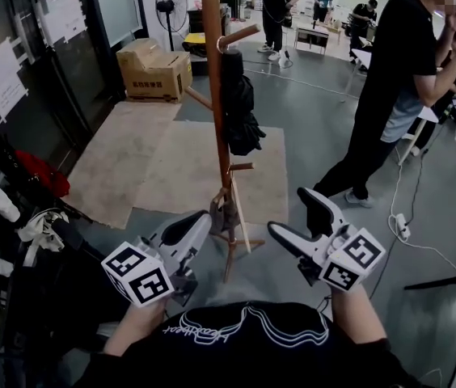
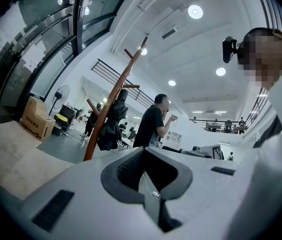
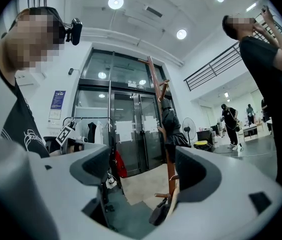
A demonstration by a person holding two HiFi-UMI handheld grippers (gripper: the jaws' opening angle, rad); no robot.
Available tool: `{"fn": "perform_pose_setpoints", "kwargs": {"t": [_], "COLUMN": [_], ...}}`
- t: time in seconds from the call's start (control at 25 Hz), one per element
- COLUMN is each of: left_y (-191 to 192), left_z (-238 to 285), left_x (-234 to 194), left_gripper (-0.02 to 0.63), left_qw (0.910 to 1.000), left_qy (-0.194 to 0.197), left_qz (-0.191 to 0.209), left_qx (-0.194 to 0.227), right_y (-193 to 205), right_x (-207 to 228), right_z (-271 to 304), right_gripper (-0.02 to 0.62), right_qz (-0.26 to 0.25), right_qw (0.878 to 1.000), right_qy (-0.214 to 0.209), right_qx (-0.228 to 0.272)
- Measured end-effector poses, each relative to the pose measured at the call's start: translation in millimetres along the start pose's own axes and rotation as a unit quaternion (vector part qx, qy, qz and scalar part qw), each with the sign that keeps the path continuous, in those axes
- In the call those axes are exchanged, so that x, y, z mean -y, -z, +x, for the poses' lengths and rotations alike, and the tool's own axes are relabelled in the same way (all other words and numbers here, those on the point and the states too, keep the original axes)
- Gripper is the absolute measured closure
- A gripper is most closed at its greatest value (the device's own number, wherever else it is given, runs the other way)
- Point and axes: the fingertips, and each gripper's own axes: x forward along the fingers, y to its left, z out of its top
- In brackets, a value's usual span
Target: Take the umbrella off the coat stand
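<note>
A wooden coat stand (image 1: 214,47) rises from the floor straight ahead of me. A black folded umbrella (image 1: 236,103) hangs from one of its upper pegs, against the pole. Both grippers are held level in front of me, short of the stand's base and well below the umbrella. My left gripper (image 1: 200,221) is shut with nothing in it; in the left gripper view its tips (image 2: 143,151) meet, and the stand (image 2: 126,74) and umbrella (image 2: 112,124) lie ahead to the left. My right gripper (image 1: 290,211) is open and empty; between its jaws (image 3: 143,154) I see the stand (image 3: 156,79) and umbrella (image 3: 171,126).
A grey bundle (image 1: 224,212) hangs low on the stand. Beige mats (image 1: 163,168) lie around it. A cardboard box (image 1: 154,69) and a fan (image 1: 171,6) stand behind. A person in black (image 1: 398,79) stands right, by a power strip (image 1: 400,226). Clothes (image 1: 42,172) crowd the left.
</note>
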Motion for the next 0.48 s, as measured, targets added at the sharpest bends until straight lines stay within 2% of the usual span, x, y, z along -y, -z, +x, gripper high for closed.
{"fn": "perform_pose_setpoints", "kwargs": {"t": [0.48], "left_y": [-2.9], "left_z": [10.4], "left_x": [-32.4], "left_gripper": [0.600], "left_qw": [0.9993], "left_qy": [-0.038], "left_qz": [-0.008], "left_qx": [0.001], "right_y": [-10.9], "right_x": [40.4], "right_z": [49.7], "right_gripper": [0.187], "right_qz": [-0.011], "right_qw": [1.000], "right_qy": [-0.021], "right_qx": [0.000]}}
